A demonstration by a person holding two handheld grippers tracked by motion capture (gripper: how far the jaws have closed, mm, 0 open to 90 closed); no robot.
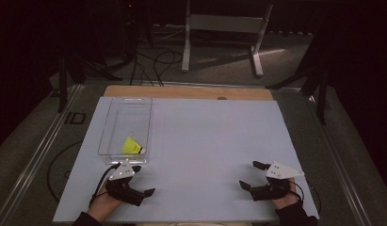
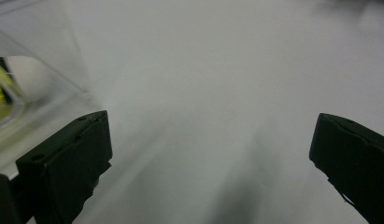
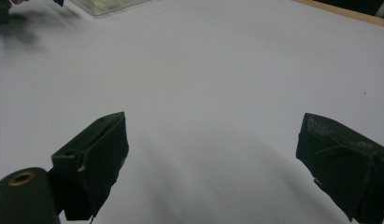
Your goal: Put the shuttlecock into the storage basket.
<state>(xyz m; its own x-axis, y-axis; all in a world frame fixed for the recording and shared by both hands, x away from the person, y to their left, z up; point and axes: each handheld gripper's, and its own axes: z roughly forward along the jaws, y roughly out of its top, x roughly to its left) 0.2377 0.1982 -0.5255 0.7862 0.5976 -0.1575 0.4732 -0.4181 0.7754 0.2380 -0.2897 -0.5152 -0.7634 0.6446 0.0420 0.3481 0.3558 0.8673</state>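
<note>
White worktop (image 1: pixel 205 141) carries our clear tray (image 1: pixel 116 122) with a yellow item (image 1: pixel 131 146); left gripper (image 1: pixel 142 180) and right gripper (image 1: pixel 250 175) jaws gape empty.

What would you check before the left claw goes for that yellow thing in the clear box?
1. Left gripper open: ok, its jaws stand wide apart with nothing between them.
2. Right gripper out of the way: ok, it sits open at the far right, apart from the box.
3. Yellow thing in place: ok, it lies at the near end of the clear box.
4. Box open on top: cannot tell, its clear walls hide whether a lid is on.
5. Path to the box: ok, the white sheet between the left gripper and the box looks bare.
</note>
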